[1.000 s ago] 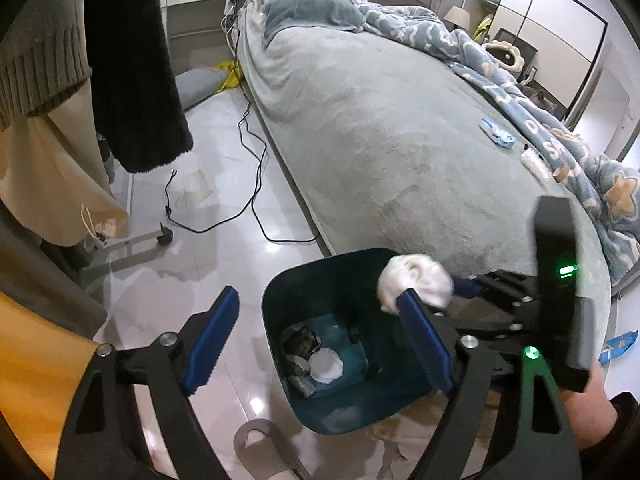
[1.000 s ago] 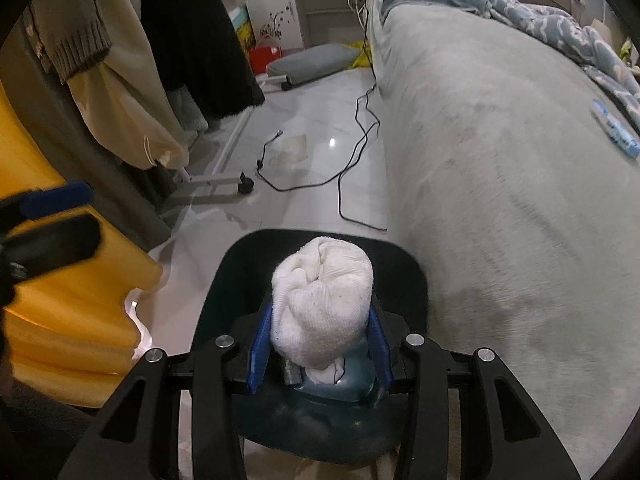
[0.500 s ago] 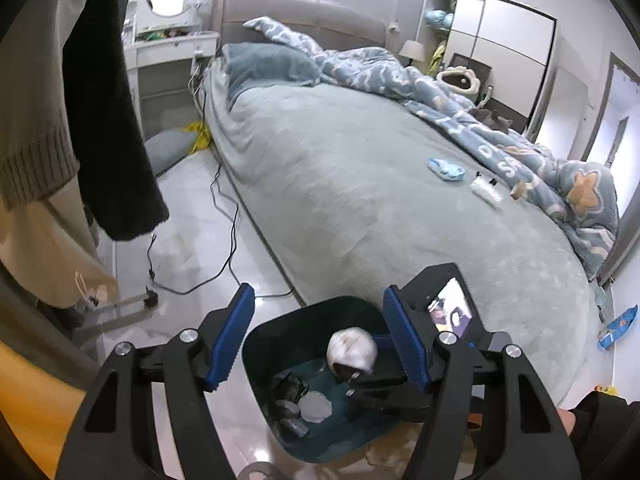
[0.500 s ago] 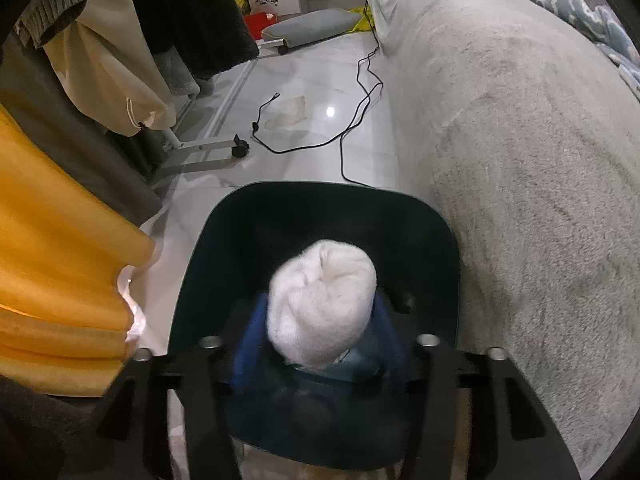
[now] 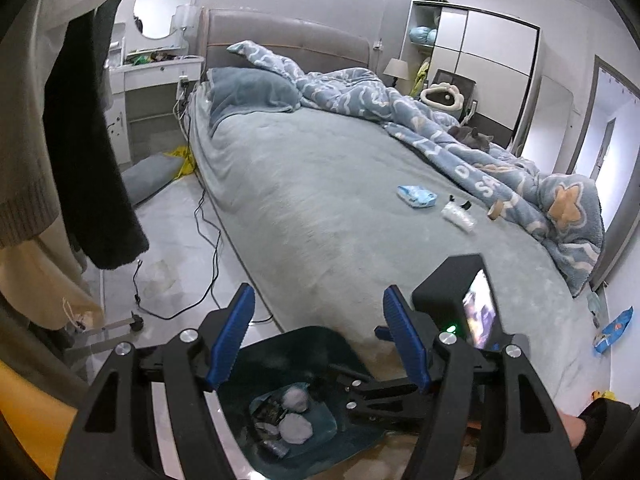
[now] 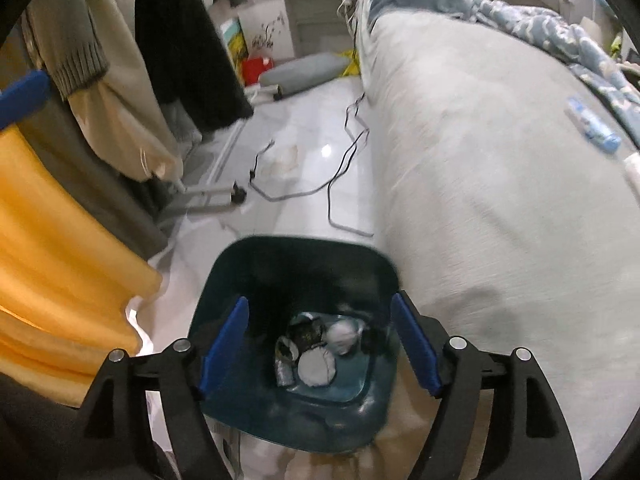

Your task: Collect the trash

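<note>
Teal plastic formed the trash bin (image 6: 224,280), which stood on the floor beside the bed (image 5: 320,200). Left gripper (image 5: 318,340) was spread with nothing between its jaws. Right gripper (image 6: 318,348) hung over the bin, jaws opening and empty. 2 white wads (image 6: 316,366) lay inside. 1 blue wrapper (image 5: 416,197) rested on the bed.

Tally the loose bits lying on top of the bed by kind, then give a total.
Blue packet: 1
Clear plastic cup: 1
Small black piece next to the cup: 1, too small to identify
Small brown piece at the edge of the blanket: 1, too small to identify
Total: 4
</note>
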A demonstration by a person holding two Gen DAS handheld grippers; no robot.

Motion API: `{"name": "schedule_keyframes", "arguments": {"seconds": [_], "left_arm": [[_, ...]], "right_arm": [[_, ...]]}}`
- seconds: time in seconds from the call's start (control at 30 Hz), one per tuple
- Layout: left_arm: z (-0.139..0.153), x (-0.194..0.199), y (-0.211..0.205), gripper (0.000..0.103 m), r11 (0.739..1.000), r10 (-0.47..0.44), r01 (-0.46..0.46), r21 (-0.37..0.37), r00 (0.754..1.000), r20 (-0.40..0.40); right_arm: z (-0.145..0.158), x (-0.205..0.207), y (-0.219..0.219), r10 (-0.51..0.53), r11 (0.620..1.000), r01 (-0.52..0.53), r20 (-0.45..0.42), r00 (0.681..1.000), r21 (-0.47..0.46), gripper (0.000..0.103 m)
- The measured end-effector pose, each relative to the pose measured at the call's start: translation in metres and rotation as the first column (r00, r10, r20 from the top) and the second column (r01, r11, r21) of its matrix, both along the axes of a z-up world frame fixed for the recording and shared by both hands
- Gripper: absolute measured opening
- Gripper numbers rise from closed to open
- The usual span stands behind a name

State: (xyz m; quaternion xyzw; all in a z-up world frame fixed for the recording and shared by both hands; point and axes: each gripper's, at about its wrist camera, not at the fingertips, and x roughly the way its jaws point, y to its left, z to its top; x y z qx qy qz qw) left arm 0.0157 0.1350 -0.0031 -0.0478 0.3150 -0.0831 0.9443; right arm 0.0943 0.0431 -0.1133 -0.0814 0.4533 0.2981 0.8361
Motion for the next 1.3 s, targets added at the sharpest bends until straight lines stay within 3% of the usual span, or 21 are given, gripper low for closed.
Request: {"name": "schedule_keyframes", "arguments": {"seconds": [0.3,0.6,1.03,1.3], "left_arm": [[0.007,0.007,-0.039,0.07,1.0,-0.021,0.021,0.012,1.0,0.013],[0.009,0.026,-0.091,0.074,0.997,-0.069,0.068,0.03,0.997,0.02],[-0.002,0.075,-0.151,0.079,0.993,-0.105,0.105,0.054,0.994,-0.006],[-0.008,0.113,-0.175,0.085,0.993,-0.105,0.106,0.048,0.994,-0.026]], "right_arm": [[0.037,0.002,-0.062,-0.068,0.998,0.067,0.072,0.995,0.017,0.08],[0.054,0.009,-0.126,-0.138,0.99,0.138,0.12,0.983,0.014,0.08],[0.078,0.045,-0.219,-0.25,0.968,0.247,0.181,0.951,0.041,0.081],[0.076,0.085,-0.276,-0.323,0.946,0.318,0.17,0.931,0.054,0.082]]}}
